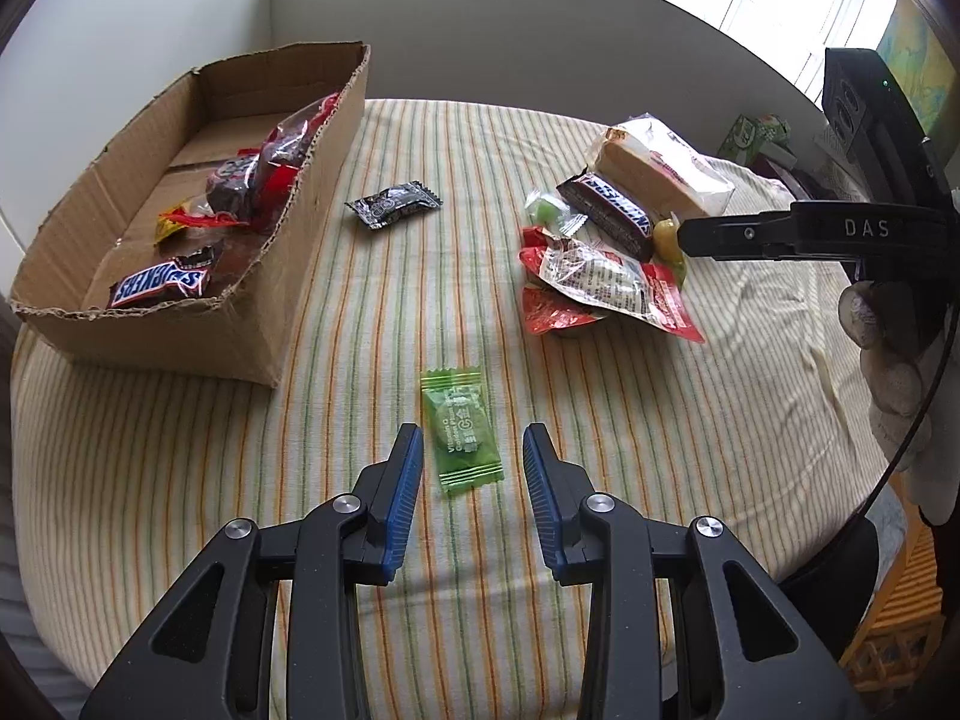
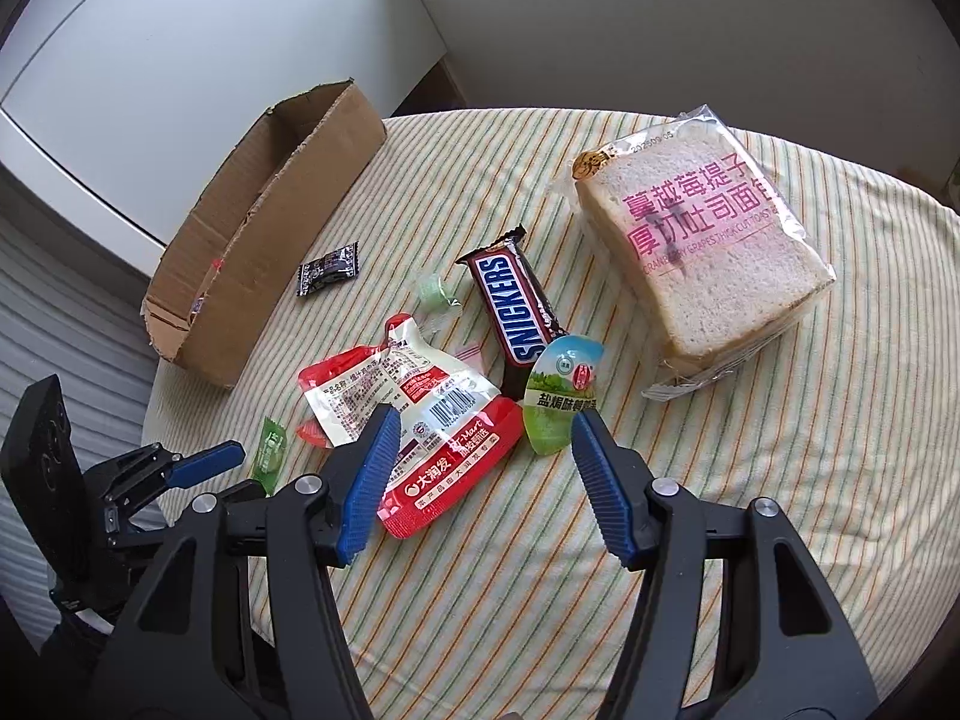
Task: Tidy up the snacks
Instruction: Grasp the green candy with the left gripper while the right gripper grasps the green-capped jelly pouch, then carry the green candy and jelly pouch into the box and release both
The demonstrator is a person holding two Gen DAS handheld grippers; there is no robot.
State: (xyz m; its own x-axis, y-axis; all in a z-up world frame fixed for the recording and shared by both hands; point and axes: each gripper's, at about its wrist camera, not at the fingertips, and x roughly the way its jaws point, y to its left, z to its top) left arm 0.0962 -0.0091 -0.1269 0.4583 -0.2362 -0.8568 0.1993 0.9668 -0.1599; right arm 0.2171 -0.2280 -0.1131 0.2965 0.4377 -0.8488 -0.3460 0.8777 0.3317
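A green wrapped candy (image 1: pixel 461 433) lies flat on the striped cloth, its near end between the tips of my left gripper (image 1: pixel 471 447). The jaws stand apart and do not touch it. My right gripper (image 2: pixel 486 420) hangs open over a red-and-white packet (image 2: pixel 420 408) and a green jelly cup (image 2: pixel 558 396), gripping nothing. Beyond these lie a Snickers bar (image 2: pixel 516 312), a bagged bread loaf (image 2: pixel 708 258) and a small clear-wrapped green sweet (image 2: pixel 433 289). A black candy (image 1: pixel 393 204) lies alone near the cardboard box (image 1: pixel 240 330), which holds another Snickers (image 1: pixel 159 285) and a dark bag (image 1: pixel 264 174).
A striped cloth (image 1: pixel 600 420) covers the round table, which drops off close behind both grippers. A white wall stands behind the box. A gloved hand (image 1: pixel 888 360) holds the right gripper at the right edge. A green carton (image 1: pixel 753 135) sits past the bread.
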